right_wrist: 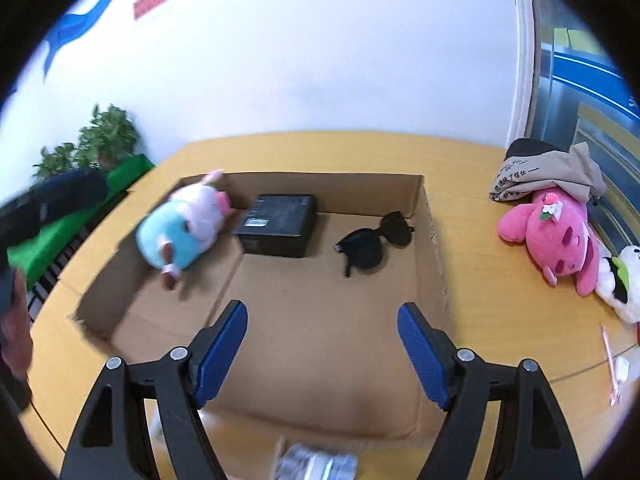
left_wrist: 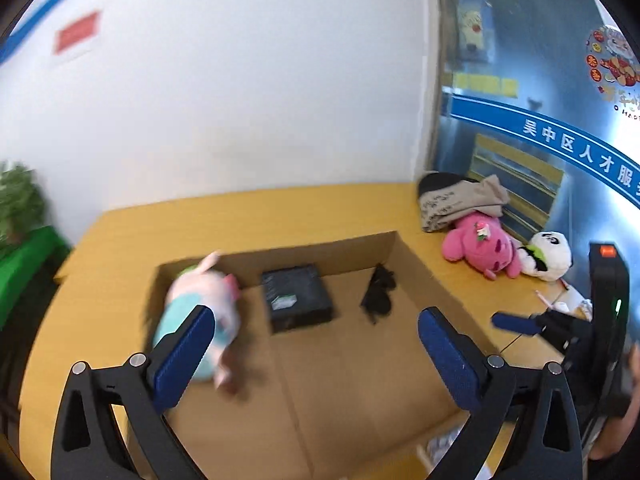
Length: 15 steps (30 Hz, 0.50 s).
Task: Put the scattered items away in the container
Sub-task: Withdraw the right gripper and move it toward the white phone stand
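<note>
An open cardboard box sits on the yellow table. Inside are a black box, black sunglasses and a blurred pink-and-teal plush pig at the box's left side. My left gripper is open over the box, the pig just past its left finger. My right gripper is open and empty over the box's near part; it also shows in the left wrist view. A pink plush and a panda plush lie on the table to the right.
A beige cloth bag on a dark cap lies behind the pink plush. Small papers and a pink stick lie at the table's right edge. A silvery packet lies before the box. Green plants stand left.
</note>
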Available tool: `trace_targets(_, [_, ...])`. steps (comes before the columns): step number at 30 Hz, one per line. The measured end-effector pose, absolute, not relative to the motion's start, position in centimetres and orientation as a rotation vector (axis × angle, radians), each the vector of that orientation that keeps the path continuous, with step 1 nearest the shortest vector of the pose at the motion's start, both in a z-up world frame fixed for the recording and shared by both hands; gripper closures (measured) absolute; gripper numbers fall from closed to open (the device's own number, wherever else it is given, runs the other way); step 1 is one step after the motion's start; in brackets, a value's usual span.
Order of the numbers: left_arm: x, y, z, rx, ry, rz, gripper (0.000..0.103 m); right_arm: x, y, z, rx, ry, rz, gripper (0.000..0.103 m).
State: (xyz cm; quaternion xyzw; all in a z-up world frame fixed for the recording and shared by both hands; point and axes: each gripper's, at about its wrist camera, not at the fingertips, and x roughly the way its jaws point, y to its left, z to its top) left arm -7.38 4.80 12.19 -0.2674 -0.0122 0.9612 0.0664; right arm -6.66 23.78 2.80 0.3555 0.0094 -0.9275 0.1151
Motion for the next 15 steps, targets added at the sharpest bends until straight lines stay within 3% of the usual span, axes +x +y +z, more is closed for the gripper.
trace_targets(7, [0.5, 4.3, 11.4, -0.802, -0.083, 2.980, 0.000, -1.9, 22.5, 3.8, 0.986, 0.088, -2.749, 0.026])
trace_targets(15, [3.4, 5.2, 12.8, -0.733, -0.063, 2.992, 0.000, 0.7, 22.1, 4.6, 0.965, 0.108, -2.745, 0.025])
